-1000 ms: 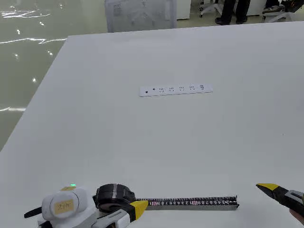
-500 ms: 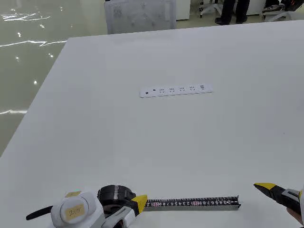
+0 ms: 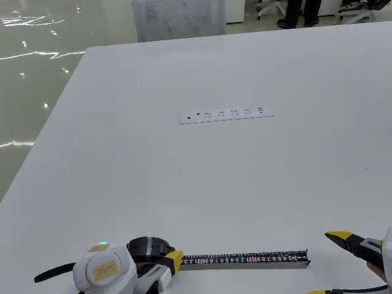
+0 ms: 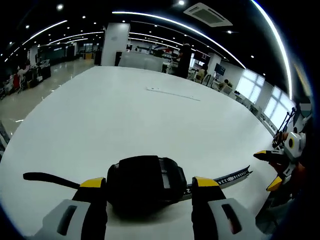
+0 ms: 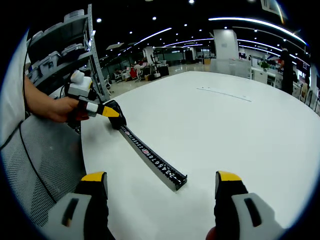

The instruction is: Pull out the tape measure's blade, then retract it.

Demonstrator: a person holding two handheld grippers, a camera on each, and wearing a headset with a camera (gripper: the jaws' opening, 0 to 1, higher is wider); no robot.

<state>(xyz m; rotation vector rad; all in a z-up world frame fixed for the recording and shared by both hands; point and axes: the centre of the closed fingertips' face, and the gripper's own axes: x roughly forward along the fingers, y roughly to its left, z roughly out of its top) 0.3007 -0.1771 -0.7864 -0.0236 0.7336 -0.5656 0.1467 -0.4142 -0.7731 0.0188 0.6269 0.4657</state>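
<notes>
The black tape measure case (image 3: 147, 248) lies at the near left of the white table (image 3: 202, 177). My left gripper (image 3: 160, 262) is shut on it; in the left gripper view the case (image 4: 145, 182) sits tight between the two yellow-tipped fingers (image 4: 93, 183). The blade (image 3: 245, 259) lies flat on the table, pulled out to the right, its hooked end (image 5: 178, 181) just ahead of my right gripper (image 5: 161, 176). My right gripper (image 3: 327, 264) is open, apart from the blade's end, nothing between its fingers. The right gripper view has the left gripper (image 5: 102, 110) and the case (image 5: 118, 119) at far left.
A white power strip (image 3: 226, 114) lies flat near the table's middle. The tape measure's black strap (image 3: 52, 272) trails left of the case. The table's left edge (image 3: 43, 147) drops to a shiny floor. Shelving (image 5: 65, 45) stands behind the person's hand (image 5: 55, 107).
The left gripper with the case has shifted slightly right and toward me. The blade's end stays about where it was. The right gripper has crept a little left, still open.
</notes>
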